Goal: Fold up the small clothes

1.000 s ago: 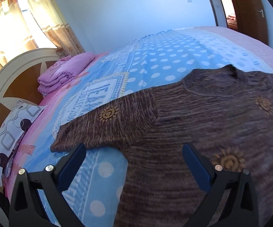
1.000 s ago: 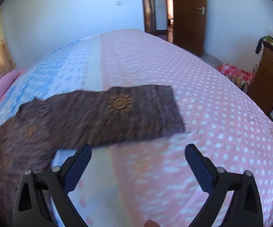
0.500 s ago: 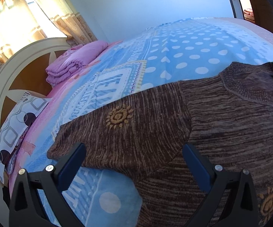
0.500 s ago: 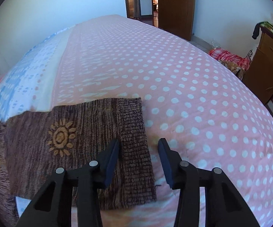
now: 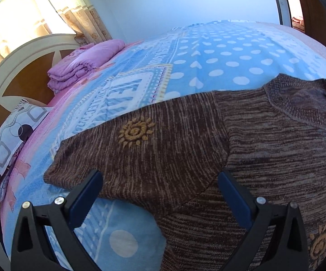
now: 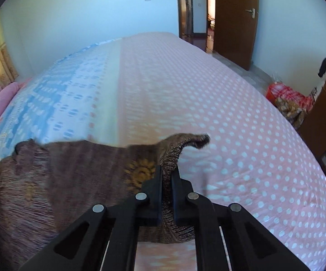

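The sweater (image 5: 208, 149) lies spread on the bed (image 5: 219, 52), brown knit with yellow sun motifs.

The left view shows the left tongs (image 5: 160, 192) with jaws wide apart and nothing between the pads. 1 sleeve (image 5: 140, 149) lies flat just ahead of them, its cuff end beyond the left finger (image 5: 86, 194), its sun motif straight ahead. The right finger (image 5: 235, 194) stands over the armpit seam, and the collar (image 5: 303, 103) lies far ahead to the right. Only this view shows the headboard (image 5: 11, 67), a folded purple quilt (image 5: 81, 65), a patterned pillow (image 5: 7, 149) and the curtain (image 5: 77, 6), all ahead to the left.

The right view shows the right tongs (image 6: 167, 176), whose jaws have just been closing and now pinch the cuff (image 6: 174, 155) of the other sleeve. The cuff is lifted off the bed and its free edge curls over to the right, ahead of the fingertips. The body of the sweater trails off to the left, blurred. Only this view shows the pink dotted half of the cover, the door (image 6: 235, 18) far ahead, and a red bundle (image 6: 287, 97) and cabinet (image 6: 323, 110) to the right.
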Available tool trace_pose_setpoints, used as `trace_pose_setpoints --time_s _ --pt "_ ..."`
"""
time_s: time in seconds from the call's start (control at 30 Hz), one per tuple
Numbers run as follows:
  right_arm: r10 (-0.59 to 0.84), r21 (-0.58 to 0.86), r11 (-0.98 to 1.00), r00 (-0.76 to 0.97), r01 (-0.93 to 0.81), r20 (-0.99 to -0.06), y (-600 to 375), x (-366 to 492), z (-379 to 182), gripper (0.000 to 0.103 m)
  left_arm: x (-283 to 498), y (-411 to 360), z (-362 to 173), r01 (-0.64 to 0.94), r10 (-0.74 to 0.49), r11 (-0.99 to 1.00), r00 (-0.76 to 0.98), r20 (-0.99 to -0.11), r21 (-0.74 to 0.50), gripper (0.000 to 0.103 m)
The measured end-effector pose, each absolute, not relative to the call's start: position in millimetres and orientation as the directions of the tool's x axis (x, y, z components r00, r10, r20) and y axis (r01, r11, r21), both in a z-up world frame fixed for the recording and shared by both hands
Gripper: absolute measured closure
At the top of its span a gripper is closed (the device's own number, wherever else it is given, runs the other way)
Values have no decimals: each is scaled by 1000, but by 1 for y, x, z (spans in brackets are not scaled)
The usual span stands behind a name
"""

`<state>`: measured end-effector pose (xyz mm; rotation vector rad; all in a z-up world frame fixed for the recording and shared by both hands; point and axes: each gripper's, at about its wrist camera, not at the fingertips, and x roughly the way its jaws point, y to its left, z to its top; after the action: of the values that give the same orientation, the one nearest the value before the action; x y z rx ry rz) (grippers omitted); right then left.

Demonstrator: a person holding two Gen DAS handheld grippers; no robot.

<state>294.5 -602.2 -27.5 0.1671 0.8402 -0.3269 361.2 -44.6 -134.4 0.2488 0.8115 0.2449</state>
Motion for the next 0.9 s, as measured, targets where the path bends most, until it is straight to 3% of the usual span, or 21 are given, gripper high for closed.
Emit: trace_pose_setpoints --time_s 0.27,0.47,0.7,0.9 --pt "-94 80 975 707 209 -701 -518 301 41 97 351 -42 -121 -84 237 964 696 -678 251 0" --pt "-2 89 992 715 90 -699 -445 309 61 97 345 -41 -116 -55 195 973 712 -675 223 0" --pt "113 127 991 685 -31 -719 -366 332 44 97 341 -36 -119 -40 165 980 710 -685 194 0" --pt "212 175 977 630 -121 -747 -288 365 -16 97 335 -29 -117 -42 160 982 704 -692 183 0"
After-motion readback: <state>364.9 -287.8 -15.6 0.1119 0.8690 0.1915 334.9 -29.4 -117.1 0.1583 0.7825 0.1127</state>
